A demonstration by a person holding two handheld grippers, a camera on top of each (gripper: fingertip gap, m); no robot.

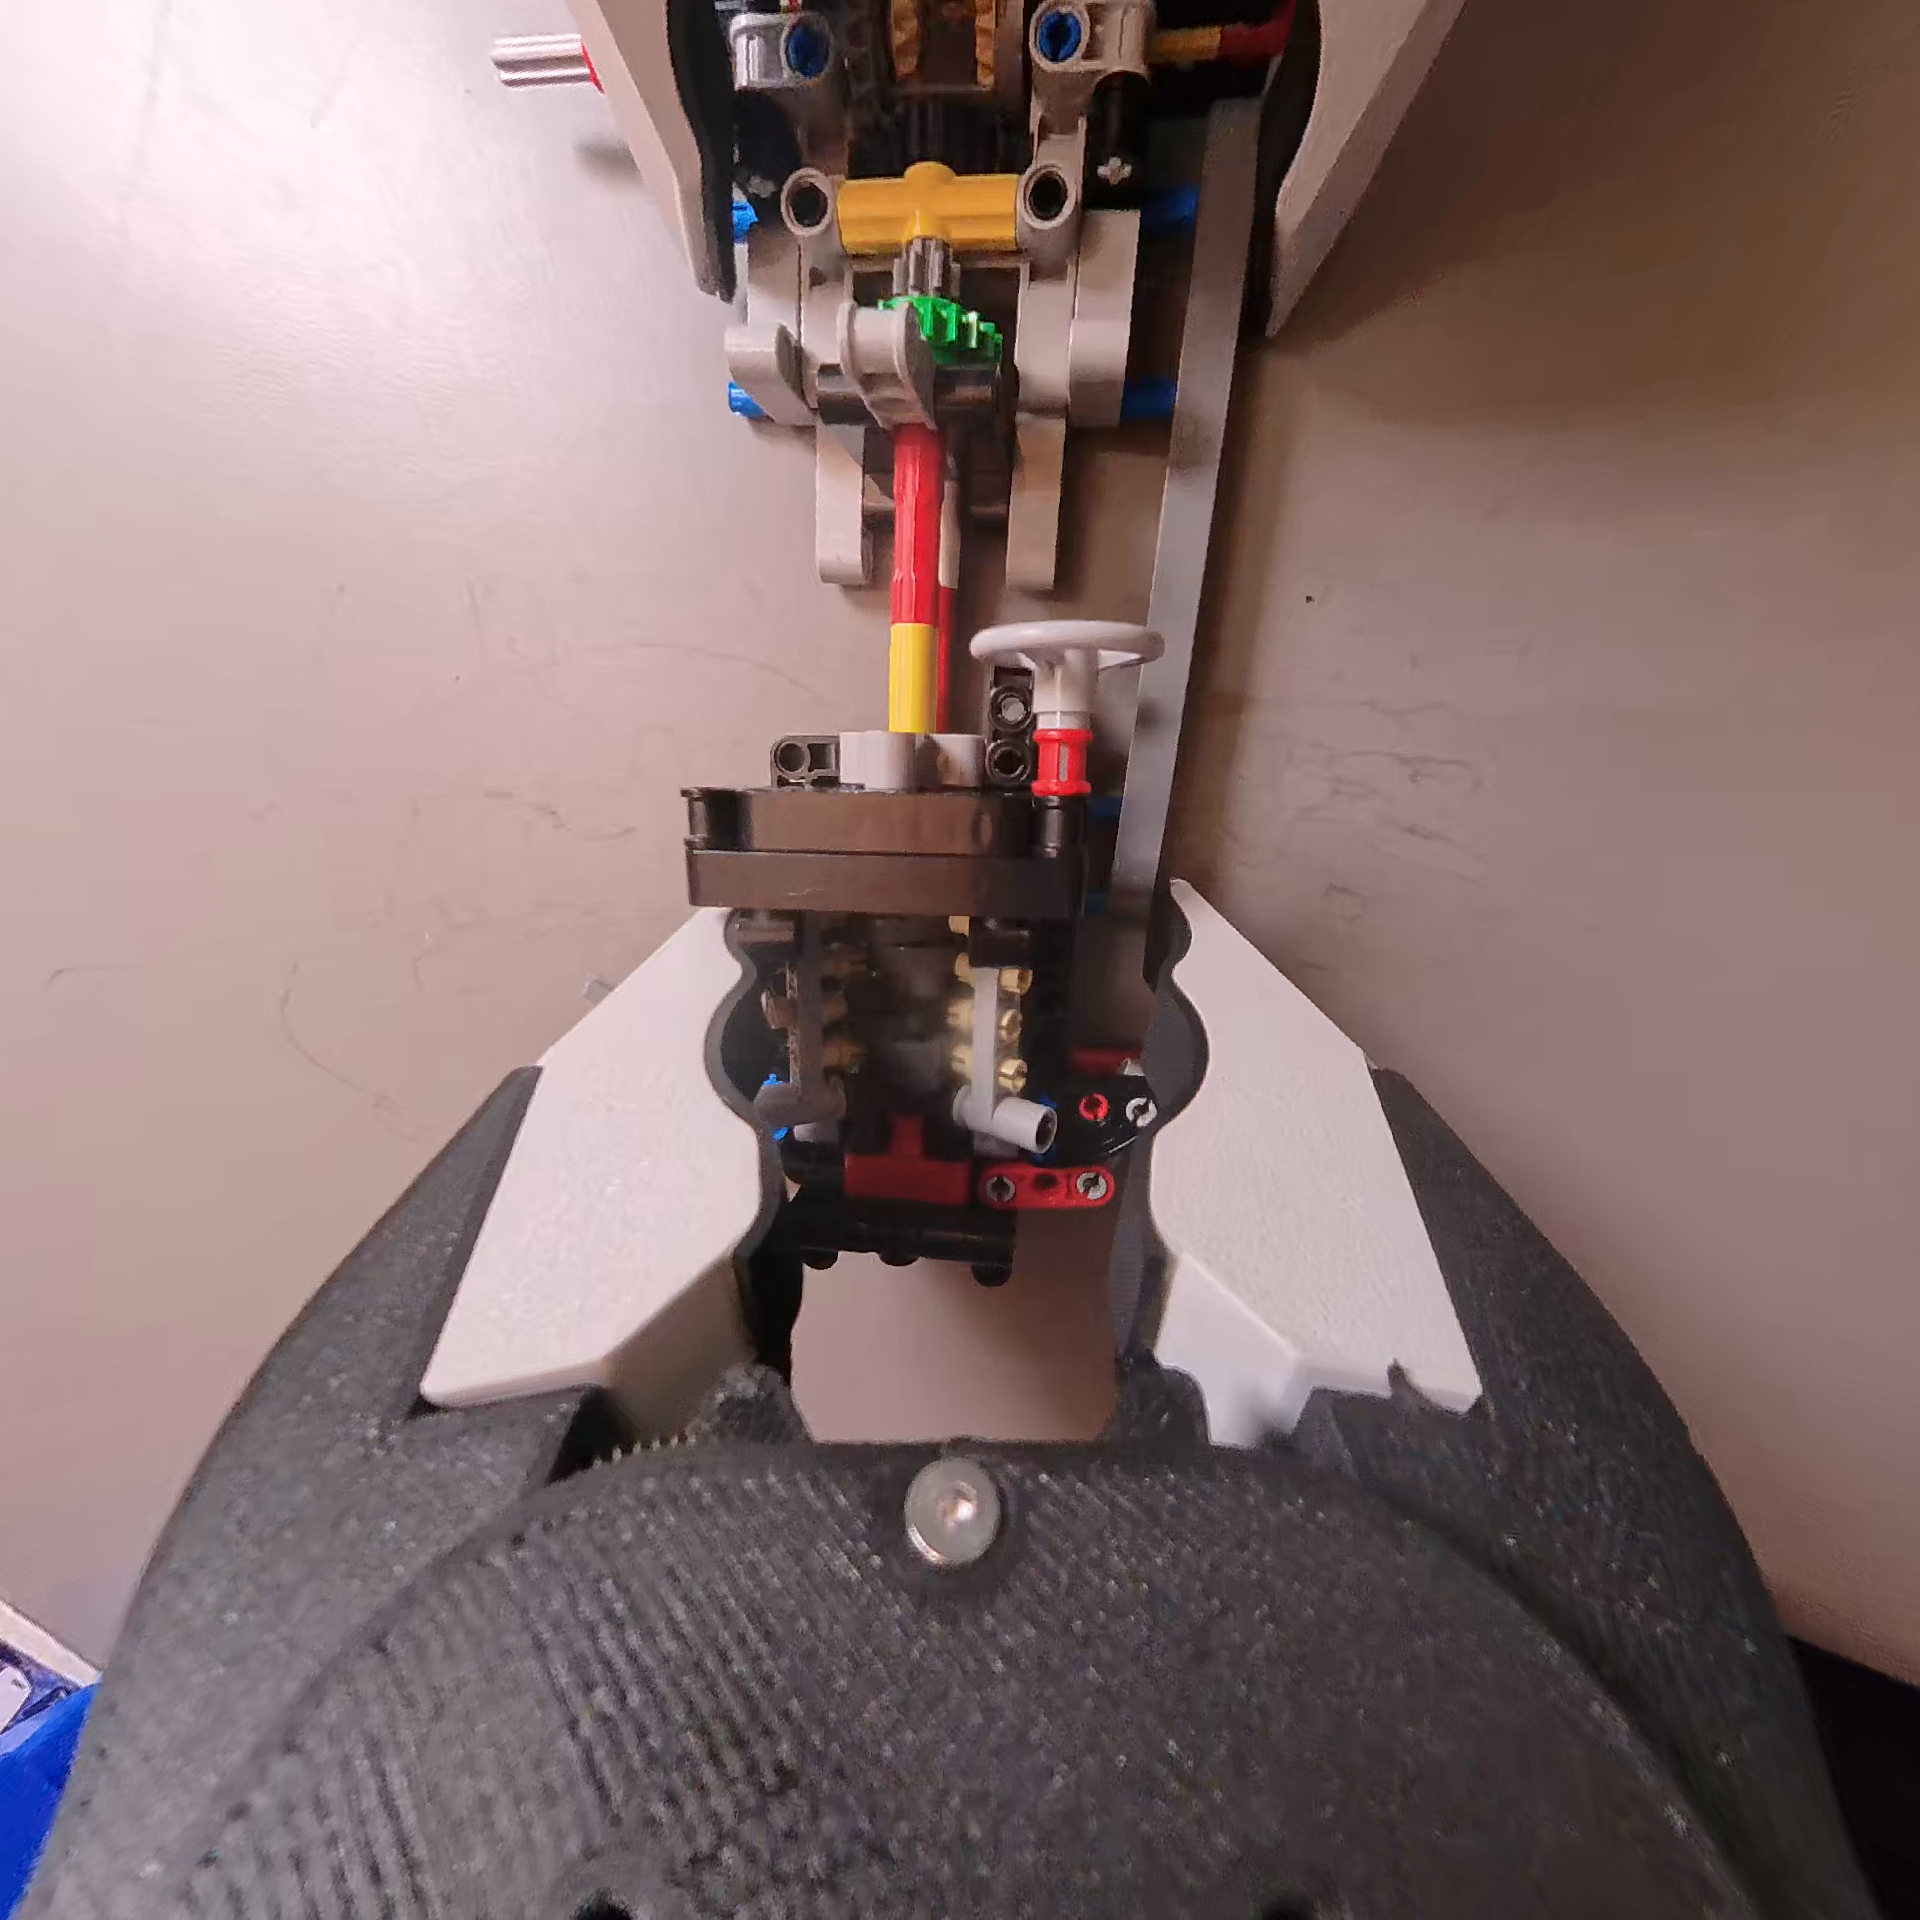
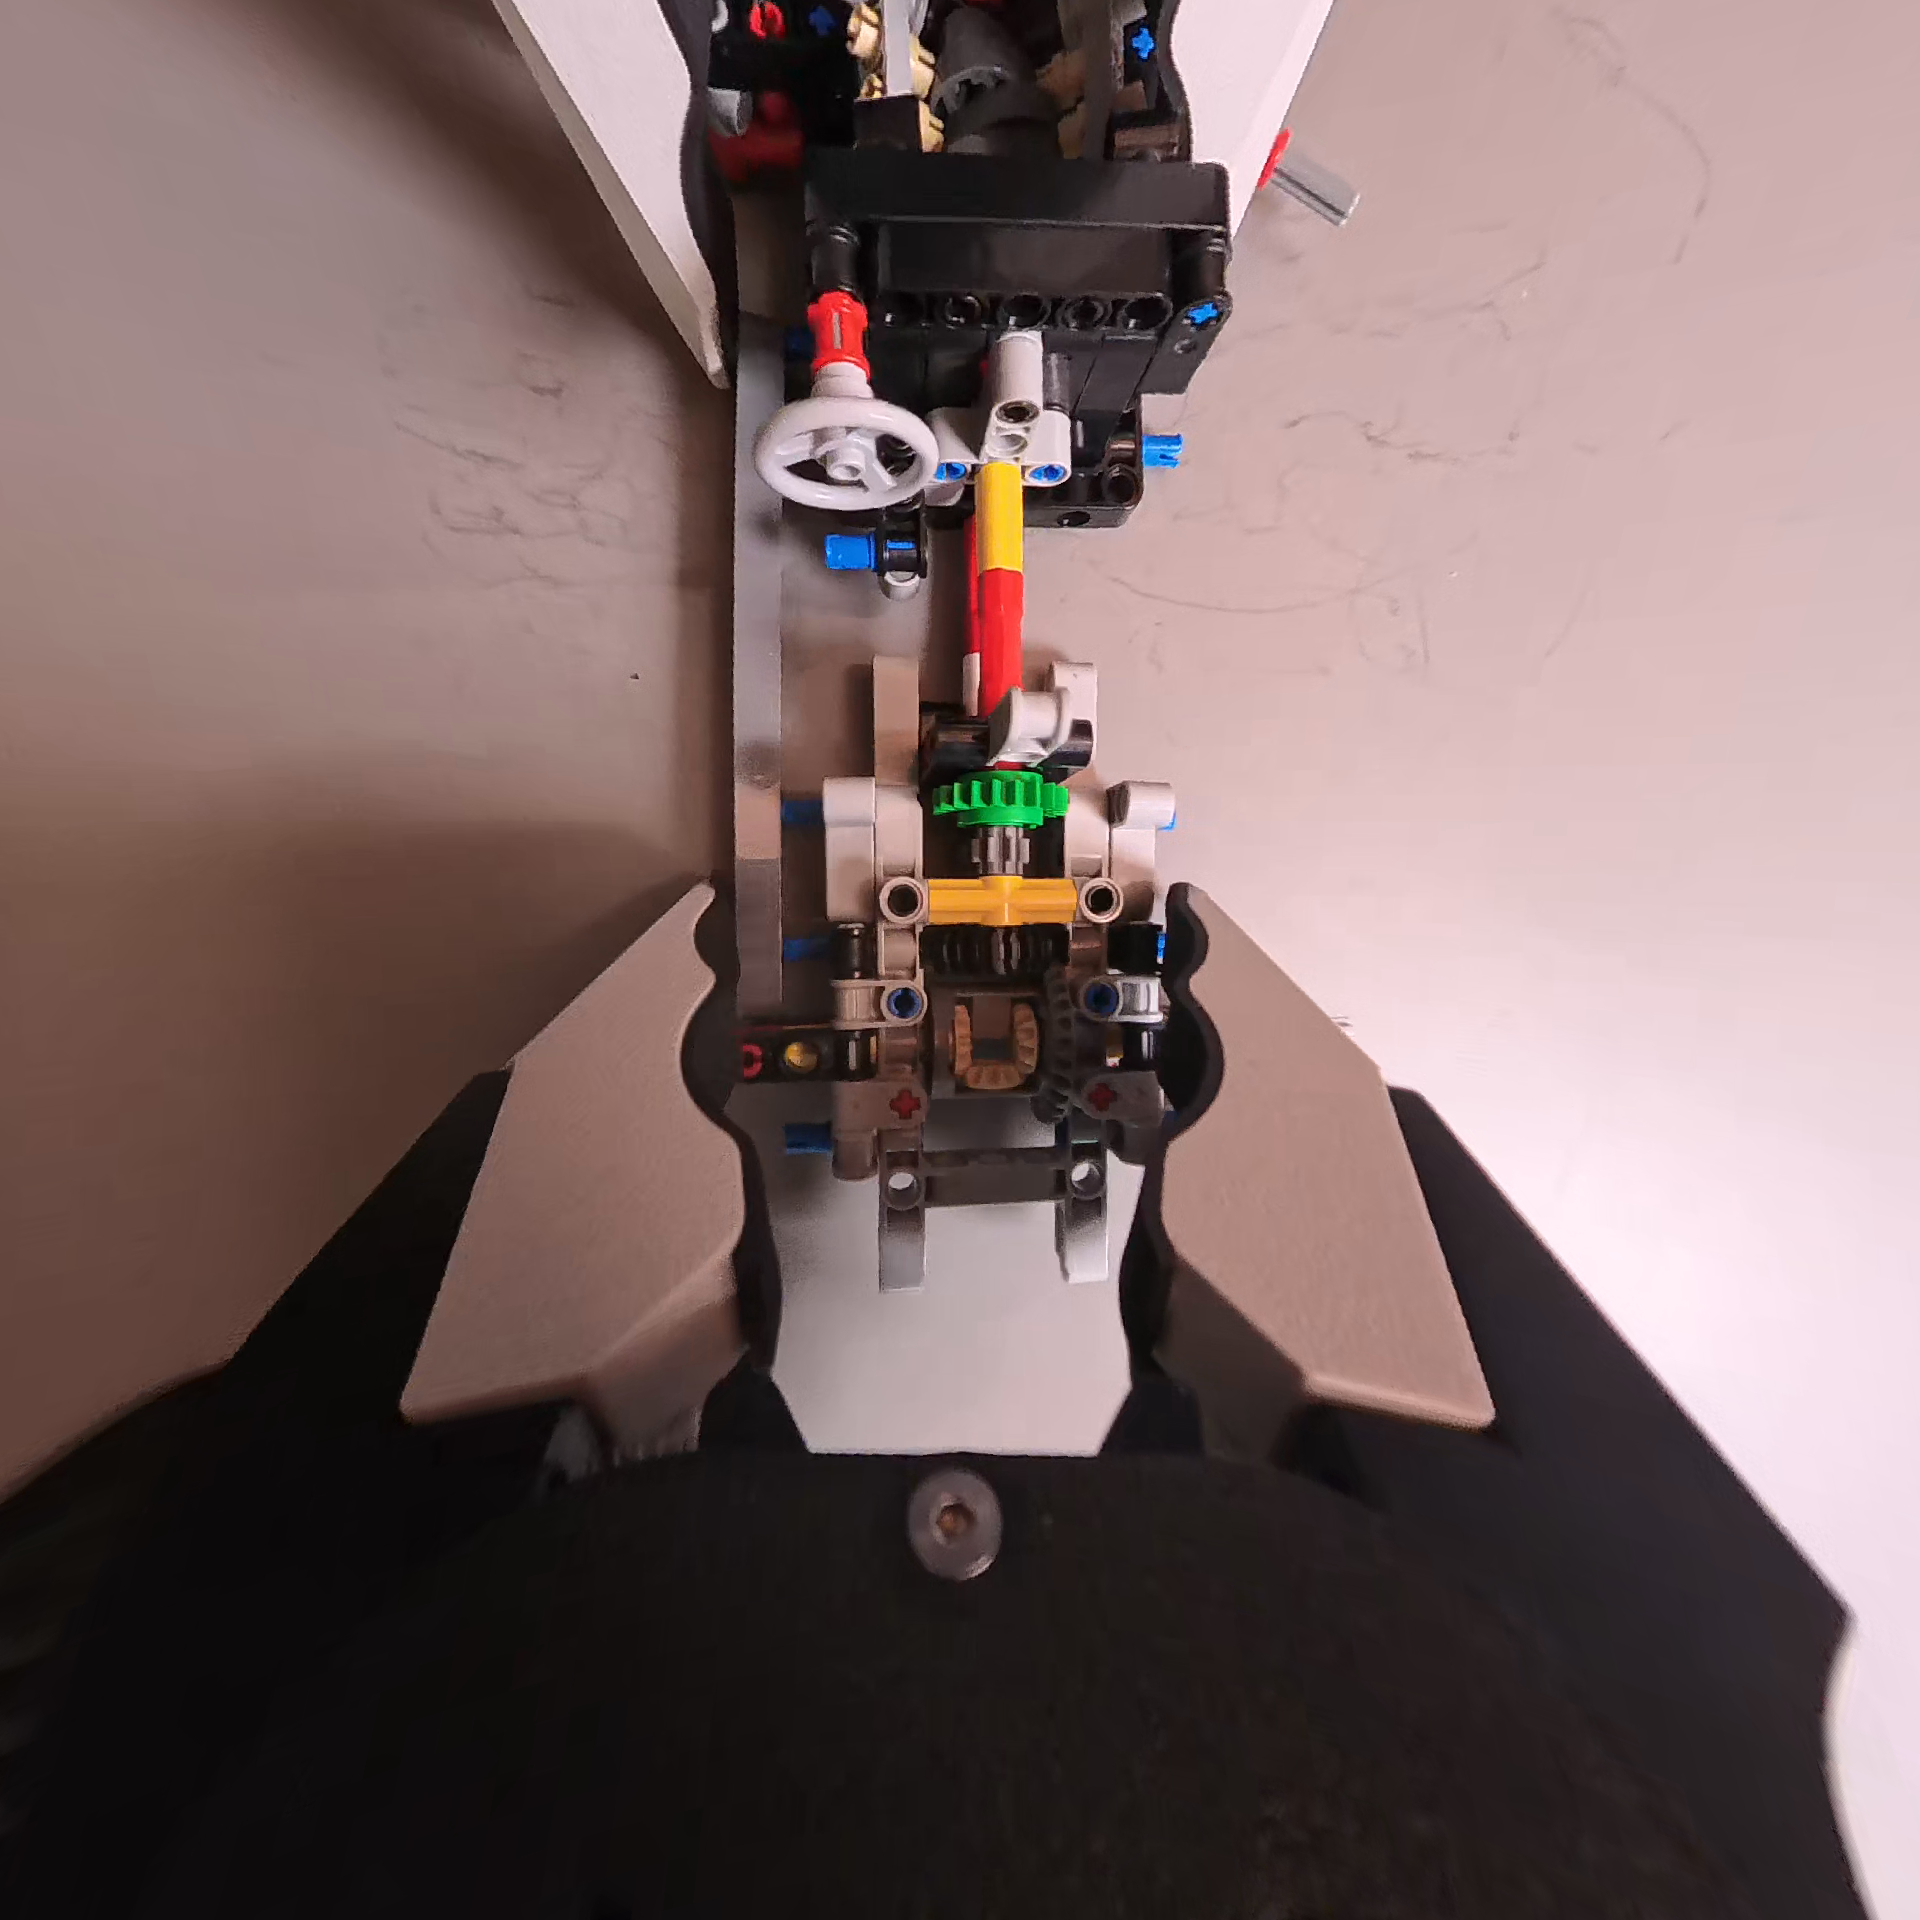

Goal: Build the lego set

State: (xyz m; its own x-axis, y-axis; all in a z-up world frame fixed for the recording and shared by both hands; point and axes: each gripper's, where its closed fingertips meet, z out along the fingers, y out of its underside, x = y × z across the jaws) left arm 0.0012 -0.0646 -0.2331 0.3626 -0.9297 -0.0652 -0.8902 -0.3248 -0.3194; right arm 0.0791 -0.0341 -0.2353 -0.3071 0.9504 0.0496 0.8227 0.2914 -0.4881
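Note:
A long lego chassis (image 1: 883, 852) lies over the beige table, held at both ends. My left gripper (image 1: 951, 997) is shut on its engine end, by the black block. My right gripper (image 2: 945, 997) is shut on the other end, around the differential gears (image 2: 987, 1049). Between the ends run a red and yellow axle (image 2: 1000, 561), a green gear (image 2: 997, 798) and a white steering wheel (image 2: 842, 457). A long grey beam (image 2: 758, 675) runs along one side. The left wrist view shows the same axle (image 1: 914, 582), gear (image 1: 945, 332) and wheel (image 1: 1070, 644), with the right gripper (image 1: 987, 104) at the top.
A small loose grey and red piece (image 2: 1314, 192) lies on the table (image 2: 1507, 623) beside the far end; it also shows in the left wrist view (image 1: 540, 62). A blue object (image 1: 31, 1745) sits at the lower left edge of the left wrist view. There is about 9 cm between the tips of the two grippers.

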